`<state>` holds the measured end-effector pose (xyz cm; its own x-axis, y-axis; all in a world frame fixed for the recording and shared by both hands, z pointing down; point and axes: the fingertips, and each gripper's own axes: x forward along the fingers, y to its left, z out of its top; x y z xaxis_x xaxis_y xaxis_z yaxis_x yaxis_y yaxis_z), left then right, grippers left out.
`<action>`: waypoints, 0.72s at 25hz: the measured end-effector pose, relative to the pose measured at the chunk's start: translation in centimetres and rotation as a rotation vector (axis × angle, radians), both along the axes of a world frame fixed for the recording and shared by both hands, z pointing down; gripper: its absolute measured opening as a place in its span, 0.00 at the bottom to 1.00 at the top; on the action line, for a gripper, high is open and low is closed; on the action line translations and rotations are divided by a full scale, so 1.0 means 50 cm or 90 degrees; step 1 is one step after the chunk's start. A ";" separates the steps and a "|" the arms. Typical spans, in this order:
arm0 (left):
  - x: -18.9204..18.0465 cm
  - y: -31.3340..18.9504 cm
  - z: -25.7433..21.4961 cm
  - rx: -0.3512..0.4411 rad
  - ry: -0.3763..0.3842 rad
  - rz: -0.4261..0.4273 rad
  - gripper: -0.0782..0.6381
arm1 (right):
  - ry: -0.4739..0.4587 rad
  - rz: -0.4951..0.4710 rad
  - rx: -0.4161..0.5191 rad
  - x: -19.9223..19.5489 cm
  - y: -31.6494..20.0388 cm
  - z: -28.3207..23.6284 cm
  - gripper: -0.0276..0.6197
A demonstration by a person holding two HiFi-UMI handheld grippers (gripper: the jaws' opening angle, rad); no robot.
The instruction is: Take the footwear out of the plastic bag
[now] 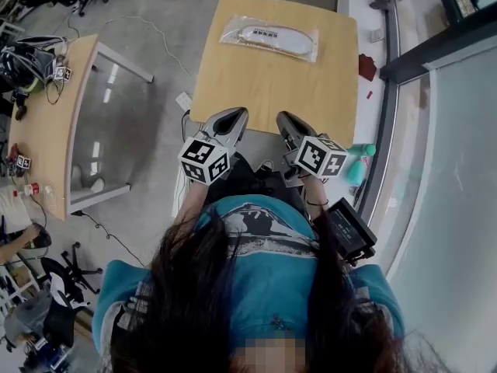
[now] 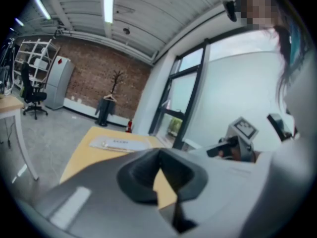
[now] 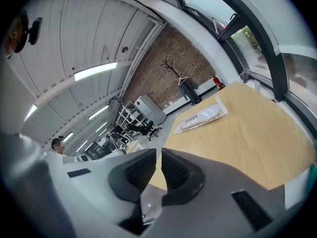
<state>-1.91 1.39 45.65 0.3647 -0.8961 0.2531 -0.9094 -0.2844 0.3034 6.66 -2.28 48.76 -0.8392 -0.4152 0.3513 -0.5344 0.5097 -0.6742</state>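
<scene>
We are holding the left gripper [image 1: 233, 119] and right gripper [image 1: 287, 123] above the near edge of the surface [image 1: 256, 92], jaws together and empty. The plastic bag [image 1: 231, 31], white footwear [image 1: 281, 40] inside, is lying at the far end. We are judging this the approach: next, reaching across and opening the jaws.

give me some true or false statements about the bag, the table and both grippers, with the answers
1. The plastic bag lies at the far end of the wooden table. True.
2. The left gripper holds the bag. False: its jaws are shut on nothing, at the table's near edge.
3. The footwear lies loose on the table. False: it is inside the bag.
4. The right gripper is shut and empty. True.
</scene>
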 end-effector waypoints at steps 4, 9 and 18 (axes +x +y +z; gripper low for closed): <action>-0.019 -0.018 0.006 -0.018 -0.006 -0.002 0.11 | -0.009 0.007 -0.027 -0.009 -0.011 0.012 0.11; -0.054 -0.075 0.028 -0.036 -0.003 0.007 0.11 | -0.011 0.042 -0.071 -0.017 -0.065 0.051 0.11; -0.099 -0.225 0.032 -0.032 0.010 0.100 0.11 | 0.009 0.120 -0.077 -0.053 -0.208 0.069 0.11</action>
<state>-6.86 -9.87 47.23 0.5028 -0.8143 0.2899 -0.8505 -0.4062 0.3342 4.00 -12.69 52.20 -0.7456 -0.5177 0.4195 -0.6223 0.3159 -0.7162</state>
